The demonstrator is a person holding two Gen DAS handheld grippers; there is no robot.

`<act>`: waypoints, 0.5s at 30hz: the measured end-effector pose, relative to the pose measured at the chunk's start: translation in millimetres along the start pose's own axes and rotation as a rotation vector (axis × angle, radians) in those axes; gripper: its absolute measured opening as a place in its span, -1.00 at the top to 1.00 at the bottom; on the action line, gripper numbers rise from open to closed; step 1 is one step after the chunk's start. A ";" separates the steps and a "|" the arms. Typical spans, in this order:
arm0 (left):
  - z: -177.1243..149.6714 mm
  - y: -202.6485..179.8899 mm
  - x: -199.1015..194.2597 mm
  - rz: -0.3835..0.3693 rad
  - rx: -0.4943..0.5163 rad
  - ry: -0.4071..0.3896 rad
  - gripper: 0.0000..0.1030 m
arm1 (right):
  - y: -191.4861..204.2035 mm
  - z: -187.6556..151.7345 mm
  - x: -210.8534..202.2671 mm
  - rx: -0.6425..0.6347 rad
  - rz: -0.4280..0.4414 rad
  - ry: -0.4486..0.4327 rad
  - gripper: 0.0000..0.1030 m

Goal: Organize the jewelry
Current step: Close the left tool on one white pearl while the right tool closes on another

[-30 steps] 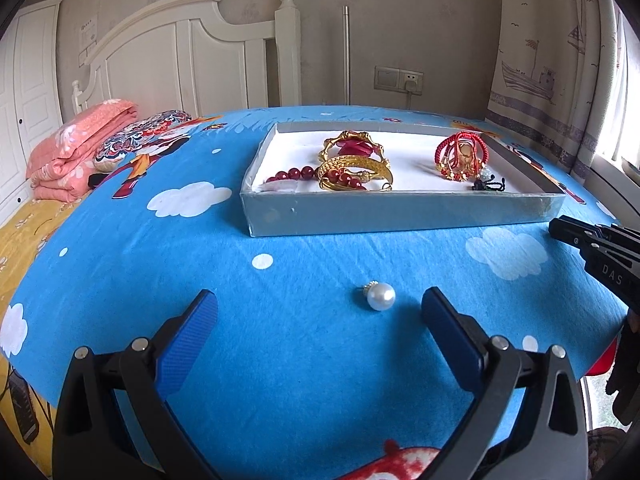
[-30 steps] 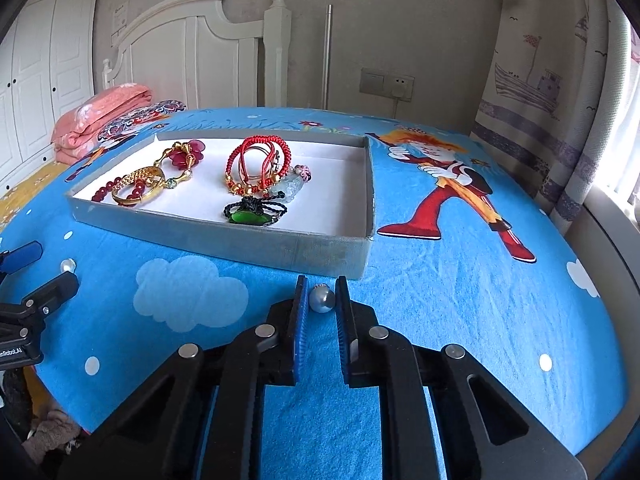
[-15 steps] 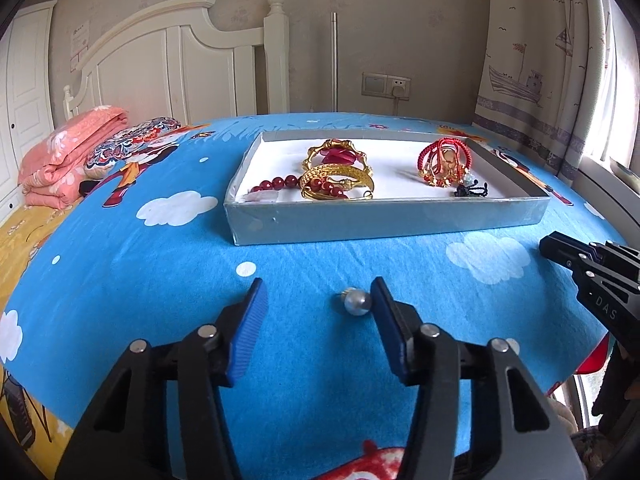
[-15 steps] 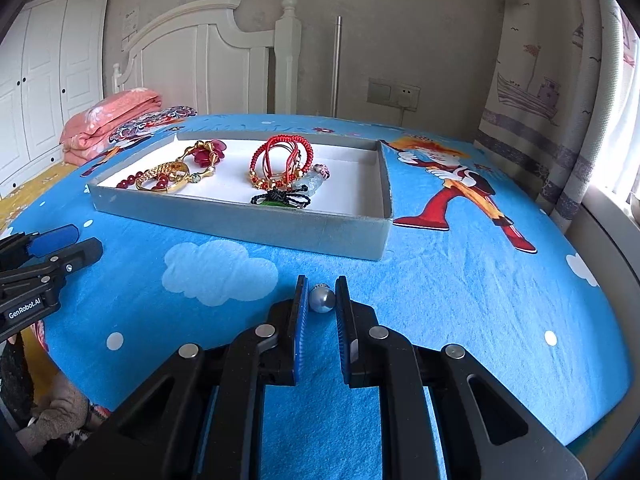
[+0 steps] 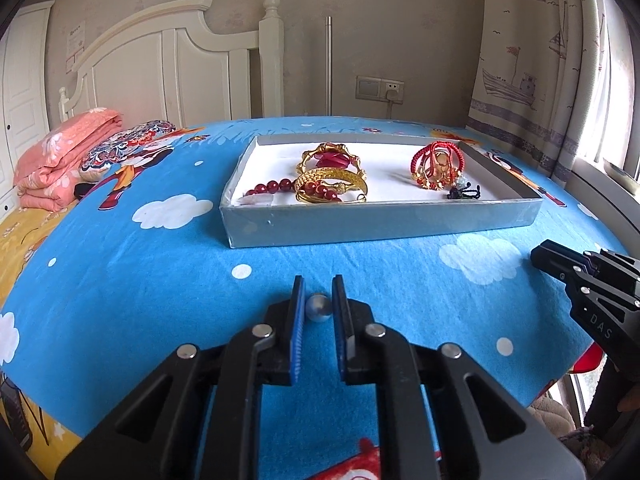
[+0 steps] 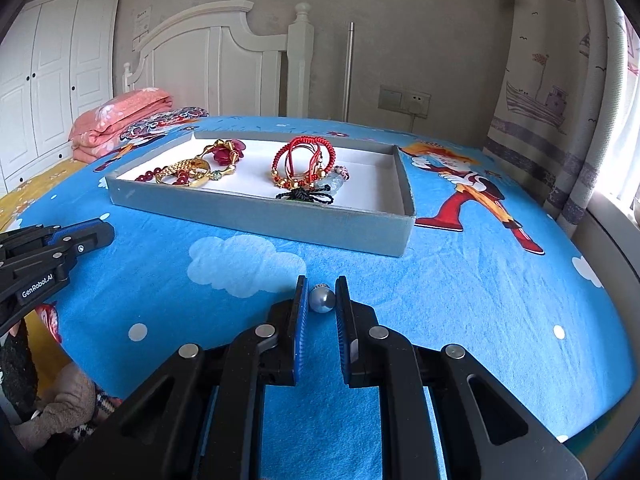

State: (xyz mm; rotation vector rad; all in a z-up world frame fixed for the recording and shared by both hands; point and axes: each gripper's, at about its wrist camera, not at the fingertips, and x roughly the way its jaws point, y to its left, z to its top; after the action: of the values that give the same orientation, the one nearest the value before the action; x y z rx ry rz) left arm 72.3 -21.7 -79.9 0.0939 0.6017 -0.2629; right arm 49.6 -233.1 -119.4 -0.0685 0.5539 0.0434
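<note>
Both grippers clamped — left gripper [image 5: 318, 304] on a pearl [image 5: 318, 309], right gripper [image 6: 322, 296] on another pearl [image 6: 322, 298], its metal cap seemingly toward the tray [image 6: 256, 222] — near the bed's front edge.

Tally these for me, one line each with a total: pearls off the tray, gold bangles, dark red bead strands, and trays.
Pearls: 2, one in the left wrist view, one in the right wrist view
Gold bangles: 2
Dark red bead strand: 1
Grey tray: 1
Total: 6
</note>
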 end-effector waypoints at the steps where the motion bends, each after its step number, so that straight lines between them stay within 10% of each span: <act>1: 0.2 0.0 -0.3 0.002 0.001 -0.002 0.75 | 4.0 0.1 -0.8 -0.011 0.008 0.000 0.75; 15: 2.5 -4.4 -13.3 0.092 0.019 -0.054 0.75 | 35.8 15.8 -7.4 -0.071 0.021 -0.011 0.75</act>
State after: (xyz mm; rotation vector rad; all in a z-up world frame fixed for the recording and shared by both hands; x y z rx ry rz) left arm 62.0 -23.4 -70.2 0.1316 0.5395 -0.1814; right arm 49.5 -196.4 -104.0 -0.1311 0.5420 0.0836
